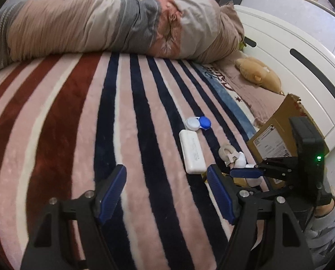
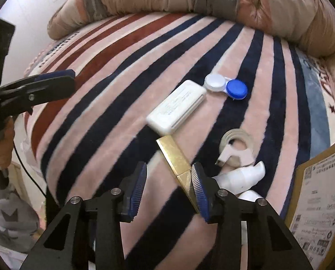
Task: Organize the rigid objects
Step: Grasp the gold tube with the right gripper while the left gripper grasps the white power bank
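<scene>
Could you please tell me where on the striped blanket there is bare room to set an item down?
The blanket lies bare between the rolled duvet and the left gripper. It is crowded near the cardboard box: white case, lens case, tape roll, gold bar.

The cardboard box (image 2: 320, 204) is cut off at the right edge.

Soft, even indoor light, fairly bright, with only faint shadows. Both fisheye views bow the striped blanket (image 1: 77, 117) strongly toward black vignetted corners. Motion blur smears the gold box (image 2: 175, 157); far bedding looks soft.
</scene>
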### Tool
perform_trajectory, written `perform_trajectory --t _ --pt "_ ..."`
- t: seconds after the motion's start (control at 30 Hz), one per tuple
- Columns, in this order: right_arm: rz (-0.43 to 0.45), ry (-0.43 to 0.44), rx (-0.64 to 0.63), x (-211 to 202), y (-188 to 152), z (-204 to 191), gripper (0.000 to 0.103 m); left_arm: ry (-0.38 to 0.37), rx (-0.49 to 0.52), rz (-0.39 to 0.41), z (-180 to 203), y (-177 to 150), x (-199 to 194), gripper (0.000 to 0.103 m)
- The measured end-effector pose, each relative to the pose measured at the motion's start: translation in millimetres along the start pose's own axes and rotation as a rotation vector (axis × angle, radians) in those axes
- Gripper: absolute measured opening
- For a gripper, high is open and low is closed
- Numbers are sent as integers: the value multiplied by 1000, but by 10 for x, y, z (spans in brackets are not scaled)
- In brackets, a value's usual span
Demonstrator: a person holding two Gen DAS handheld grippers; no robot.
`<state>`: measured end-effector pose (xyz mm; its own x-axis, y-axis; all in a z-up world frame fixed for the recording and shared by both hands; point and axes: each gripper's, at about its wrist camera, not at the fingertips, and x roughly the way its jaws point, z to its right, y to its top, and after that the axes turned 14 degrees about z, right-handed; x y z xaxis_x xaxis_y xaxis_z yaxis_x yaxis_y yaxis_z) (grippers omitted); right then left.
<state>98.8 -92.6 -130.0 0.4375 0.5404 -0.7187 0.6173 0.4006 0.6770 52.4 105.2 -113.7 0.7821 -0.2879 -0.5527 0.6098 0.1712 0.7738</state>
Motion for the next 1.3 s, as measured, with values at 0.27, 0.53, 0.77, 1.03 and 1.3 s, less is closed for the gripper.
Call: perform_trajectory --t 0.27,0.53,0.77,1.03,1.3 --pt "-65 4 25 102 -39 127 31 -13 6 -22 63 -3 98 71" --pt "-45 -55 84 -139 -258 11 13 -18 21 -59 103 -66 167 71" --pt "67 -102 203 -260 -549 86 14 -38 46 -93 303 -89 584 71" --pt "123 -32 319 -271 -626 264 14 58 65 -103 517 -110 1214 36" --pt "125 -68 247 -239 -611 125 14 77 98 -104 488 -155 1045 32"
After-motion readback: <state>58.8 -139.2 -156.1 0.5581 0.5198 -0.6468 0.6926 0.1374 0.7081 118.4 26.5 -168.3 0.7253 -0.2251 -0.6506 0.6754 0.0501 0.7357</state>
